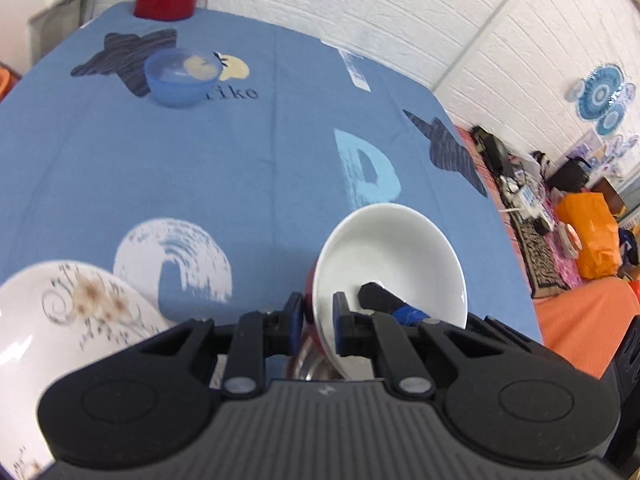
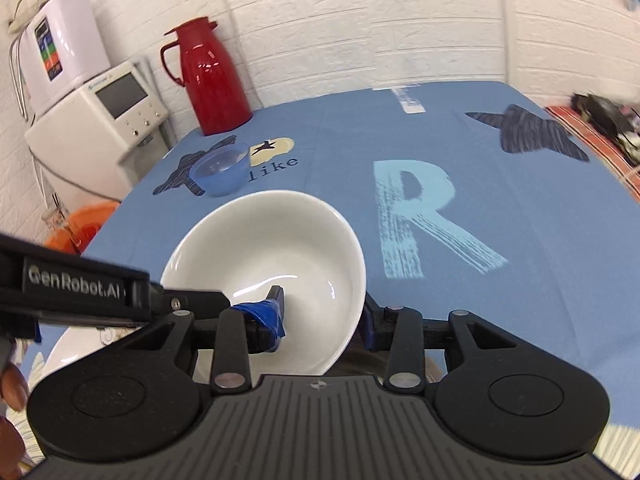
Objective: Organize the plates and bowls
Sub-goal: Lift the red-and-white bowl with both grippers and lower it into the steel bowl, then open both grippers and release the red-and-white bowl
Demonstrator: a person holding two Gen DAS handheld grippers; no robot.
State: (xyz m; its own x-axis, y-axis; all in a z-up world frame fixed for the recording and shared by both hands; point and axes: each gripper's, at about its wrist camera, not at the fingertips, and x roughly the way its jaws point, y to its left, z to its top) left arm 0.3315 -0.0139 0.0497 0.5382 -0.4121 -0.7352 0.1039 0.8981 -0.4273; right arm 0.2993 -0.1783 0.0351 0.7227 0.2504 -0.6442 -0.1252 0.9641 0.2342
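Observation:
A white bowl (image 1: 384,252) with a red outside is held tilted above the blue tablecloth (image 1: 200,168). My left gripper (image 1: 317,320) is shut on its wall, one finger outside and one inside. In the right wrist view the same bowl (image 2: 272,248) fills the middle, and my right gripper (image 2: 322,312) stands open across its near wall: the blue-taped finger (image 2: 272,312) is inside, the other finger outside. A floral plate (image 1: 60,320) lies at lower left. A small blue bowl (image 1: 182,76) sits far back.
A red thermos jug (image 2: 212,80) stands at the table's far left corner, with a white appliance (image 2: 100,120) beyond the edge. Something of shiny metal (image 1: 312,360) shows just under the held bowl. Clutter and an orange bag (image 1: 588,236) lie off the table's right side.

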